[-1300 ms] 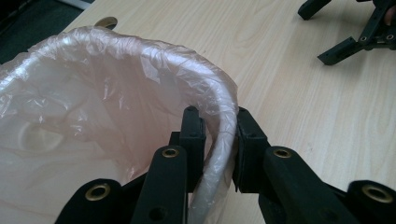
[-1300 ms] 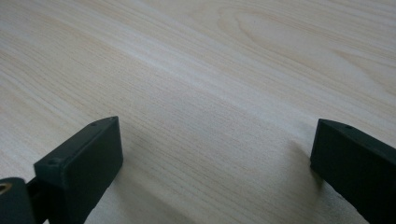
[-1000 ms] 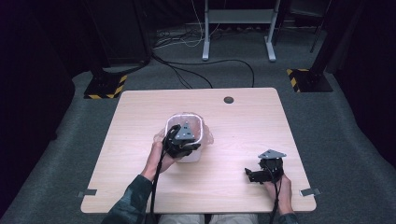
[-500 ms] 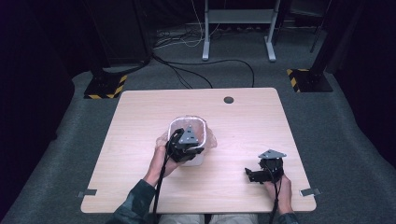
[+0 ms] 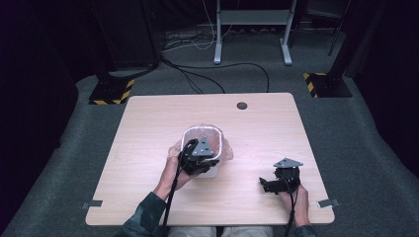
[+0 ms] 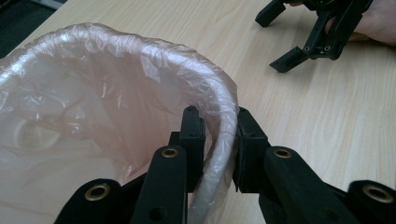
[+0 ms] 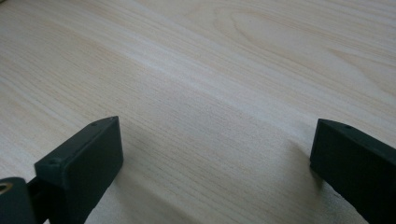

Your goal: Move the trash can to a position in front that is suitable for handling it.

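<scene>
Fingers (image 6: 194, 135) of the left gripper (image 5: 200, 159) are pinching the rim of the small white bin (image 5: 207, 136), one inside and one outside, with the clear plastic liner (image 6: 107, 84) trapped between; the bin is sitting mid-table (image 5: 148, 123), a little toward the near edge; the liner is looking already draped over the rim, so what is left seems to be tucking and smoothing; the right gripper (image 5: 276, 183) is resting by the near right corner, jaws spread wide, holding nothing.
</scene>
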